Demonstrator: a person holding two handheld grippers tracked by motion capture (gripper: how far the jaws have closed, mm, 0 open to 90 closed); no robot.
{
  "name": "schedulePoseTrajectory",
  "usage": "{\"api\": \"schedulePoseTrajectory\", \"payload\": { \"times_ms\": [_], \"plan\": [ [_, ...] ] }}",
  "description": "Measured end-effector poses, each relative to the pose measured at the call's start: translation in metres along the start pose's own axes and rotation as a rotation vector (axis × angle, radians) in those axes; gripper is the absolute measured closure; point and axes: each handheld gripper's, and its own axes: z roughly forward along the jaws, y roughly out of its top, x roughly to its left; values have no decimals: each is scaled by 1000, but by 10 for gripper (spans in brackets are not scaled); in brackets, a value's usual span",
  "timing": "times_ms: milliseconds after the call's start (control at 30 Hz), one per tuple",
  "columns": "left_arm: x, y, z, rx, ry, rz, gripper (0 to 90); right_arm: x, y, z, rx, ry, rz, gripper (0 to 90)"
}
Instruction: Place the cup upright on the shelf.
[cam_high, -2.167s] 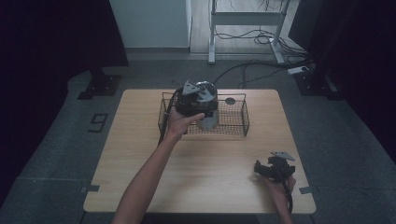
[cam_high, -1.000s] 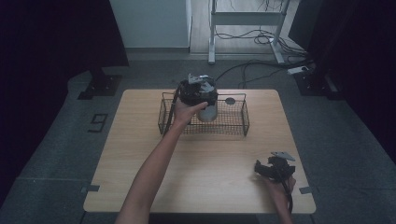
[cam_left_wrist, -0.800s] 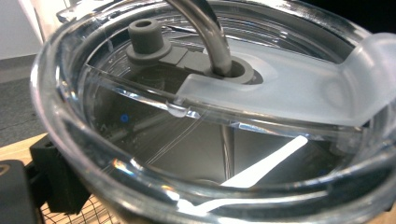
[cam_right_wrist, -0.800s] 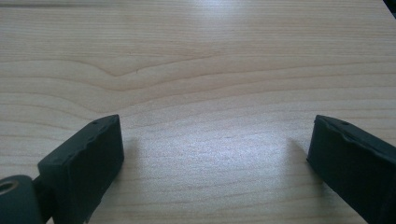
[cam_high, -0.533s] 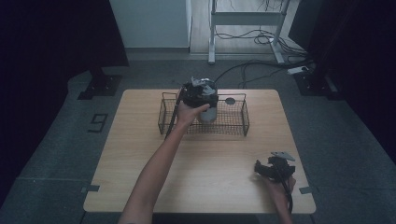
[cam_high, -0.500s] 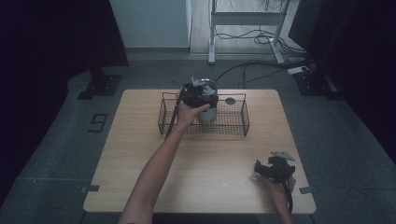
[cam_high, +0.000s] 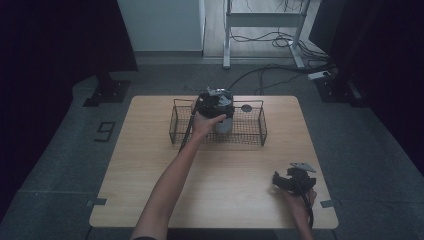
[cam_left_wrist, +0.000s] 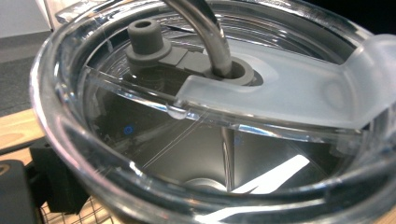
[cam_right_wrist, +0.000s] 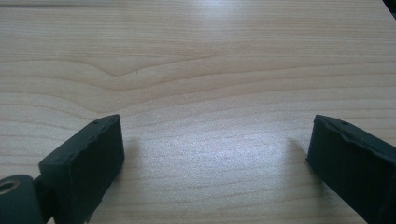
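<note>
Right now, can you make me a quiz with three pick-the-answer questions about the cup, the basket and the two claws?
1. Where is the steel cup?
A. in the wire basket
B. at the table's near edge
C. on the floor

2. What colour are the right claw's jaws?
A. white
B. red
C. black

3. How do the right claw's jaws stand?
A. shut on a spoon
B. wide apart with nothing between them
C. shut on the cup

Answers:
1 A, the high view shows the cup standing inside the basket, with the left claw over it.
2 C, both jaws look black in the right gripper view.
3 B, bare wooden table shows between them.
</note>
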Motion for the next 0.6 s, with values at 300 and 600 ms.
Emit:
{"api": "schedulePoseTrajectory", "payload": {
  "times_ms": [300,600],
  "plan": [
    [2,-13,12,33,3,-8,42,0,0,0,-1,0,1,35],
    [1,-21,17,35,11,2,41,0,0,0,-1,1,1,35]
  ]
}}
